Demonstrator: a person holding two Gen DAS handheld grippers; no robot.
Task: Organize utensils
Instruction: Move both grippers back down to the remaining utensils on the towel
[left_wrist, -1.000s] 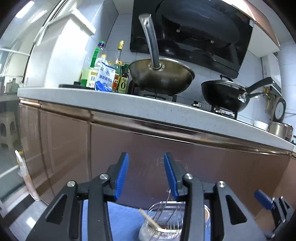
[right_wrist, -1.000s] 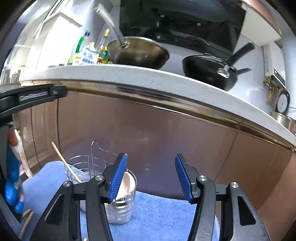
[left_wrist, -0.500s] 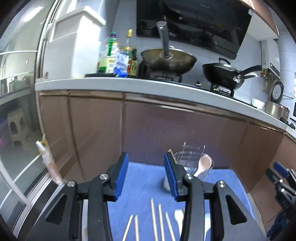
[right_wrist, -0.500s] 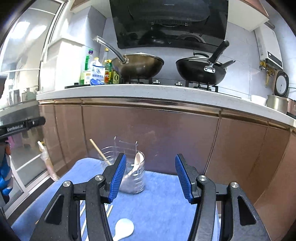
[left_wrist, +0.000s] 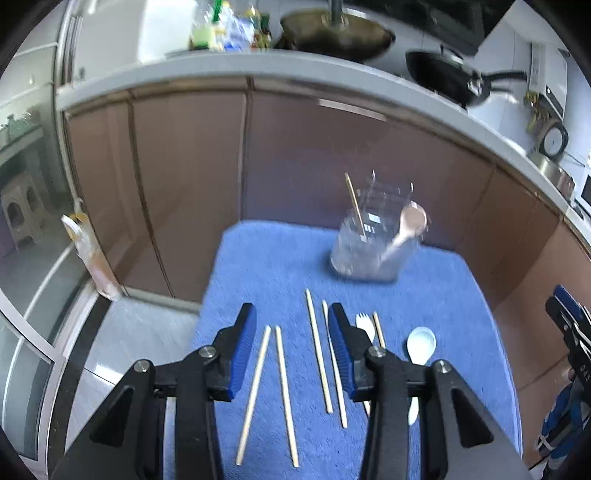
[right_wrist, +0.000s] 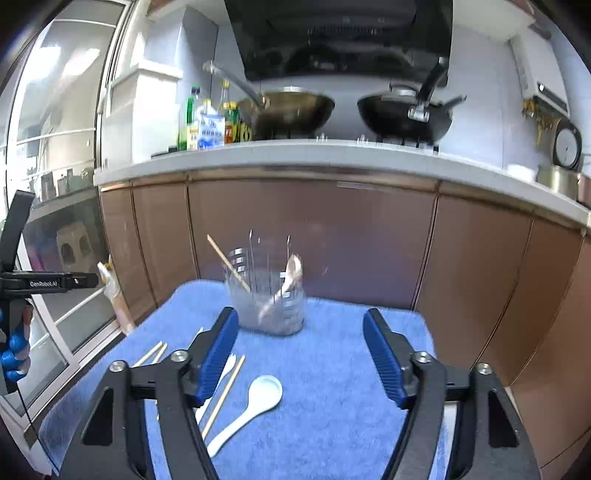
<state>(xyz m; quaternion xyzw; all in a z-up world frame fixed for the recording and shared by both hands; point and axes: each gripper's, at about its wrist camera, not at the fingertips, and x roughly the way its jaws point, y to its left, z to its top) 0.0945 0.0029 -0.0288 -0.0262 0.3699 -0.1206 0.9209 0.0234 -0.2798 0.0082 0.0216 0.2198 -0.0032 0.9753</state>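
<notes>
A blue terry-cloth mat covered a low table set against brown, glossy kitchen cabinet doors. At the mat's far edge stood a clear wire-framed utensil holder, with a pale spoon and one wooden chopstick leaning inside it. Nearer, several loose wooden chopsticks lay roughly side by side on the mat, then a white plastic fork and a white ceramic soup spoon.

The left gripper hovered above the chopsticks, its blue-padded fingers apart and gripping nothing. The right gripper hung over the soup spoon and bare mat, its jaws opening with nothing between them; nothing blocked the way to the holder.

Above, a white countertop carried a steel wok, a black frying pan and some condiment bottles.
</notes>
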